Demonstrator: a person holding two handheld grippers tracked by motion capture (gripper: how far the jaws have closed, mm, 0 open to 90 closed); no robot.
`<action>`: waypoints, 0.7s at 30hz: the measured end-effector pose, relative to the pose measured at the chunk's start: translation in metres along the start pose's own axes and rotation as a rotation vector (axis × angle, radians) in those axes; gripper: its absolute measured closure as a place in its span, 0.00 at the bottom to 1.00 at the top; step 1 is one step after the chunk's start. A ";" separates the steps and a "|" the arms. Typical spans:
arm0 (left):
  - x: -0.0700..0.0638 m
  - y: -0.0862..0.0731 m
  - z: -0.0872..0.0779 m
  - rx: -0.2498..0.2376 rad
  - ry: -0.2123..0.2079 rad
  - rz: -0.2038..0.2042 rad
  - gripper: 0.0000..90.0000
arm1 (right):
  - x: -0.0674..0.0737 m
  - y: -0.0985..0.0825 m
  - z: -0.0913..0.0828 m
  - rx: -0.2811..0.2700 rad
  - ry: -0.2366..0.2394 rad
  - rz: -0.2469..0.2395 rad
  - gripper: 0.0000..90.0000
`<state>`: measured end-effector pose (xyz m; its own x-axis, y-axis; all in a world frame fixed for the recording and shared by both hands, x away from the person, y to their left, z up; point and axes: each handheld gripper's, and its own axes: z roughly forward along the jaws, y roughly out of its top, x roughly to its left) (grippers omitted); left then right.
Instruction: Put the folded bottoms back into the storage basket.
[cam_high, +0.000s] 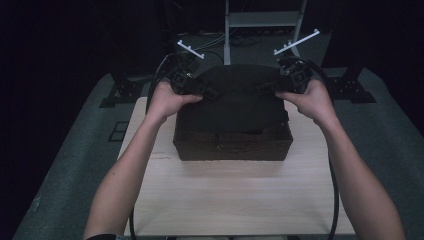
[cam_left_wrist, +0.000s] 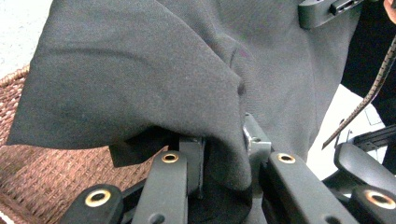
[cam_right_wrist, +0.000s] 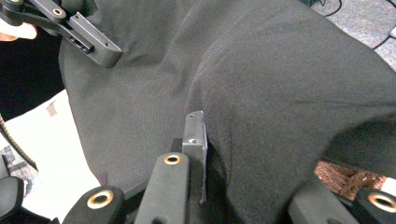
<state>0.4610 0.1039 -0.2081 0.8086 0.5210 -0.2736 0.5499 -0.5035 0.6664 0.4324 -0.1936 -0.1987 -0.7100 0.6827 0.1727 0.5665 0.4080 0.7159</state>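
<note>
holding: a dark cloth (cam_high: 235, 100) hangs spread between the two grippers, one pinch at each upper corner, so it stays flat and wide rather than bunching; my guess is that this is meant to let it go down neatly into the wicker basket (cam_high: 232, 147) below

left gripper (cam_high: 196, 87): jaws clamped together on the cloth's left corner; in the left gripper view the fabric (cam_left_wrist: 154, 79) folds over and between the jaws, draping off to the far side toward the other gripper (cam_left_wrist: 327, 10)

right gripper (cam_high: 274, 89): jaws likewise closed tight on the right corner; in the right gripper view the cloth (cam_right_wrist: 261, 88) rises straight out of the pinch and stretches away toward the left gripper (cam_right_wrist: 81, 35) at the far upper edge

cloth: directly between the two grippers and hanging below them, its lower edge touching or just inside the basket (the dim high view does not settle which)

basket: beneath both grippers, a strip of brown weave (cam_left_wrist: 28, 158) showing under the left jaws and a small patch (cam_right_wrist: 345, 177) under the right

table (cam_high: 240, 200): pale wood, nearer the person than the grippers, bearing the basket

hands: each wrapped round its gripper's body, level with one another, which keeps the cloth's top edge roughly even
</note>
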 end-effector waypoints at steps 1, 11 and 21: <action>0.000 0.000 0.000 0.000 0.000 0.000 0.83 | -0.001 0.000 0.001 0.000 0.000 0.002 0.83; 0.012 0.007 0.005 0.010 0.005 -0.023 0.83 | -0.012 0.004 0.010 0.000 0.007 0.022 0.83; 0.026 0.012 0.008 0.012 0.009 -0.048 0.83 | -0.017 0.011 0.019 0.009 0.003 0.030 0.83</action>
<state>0.4901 0.1058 -0.2129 0.7792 0.5507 -0.2993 0.5909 -0.4861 0.6439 0.4586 -0.1889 -0.2065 -0.6941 0.6927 0.1961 0.5912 0.3929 0.7044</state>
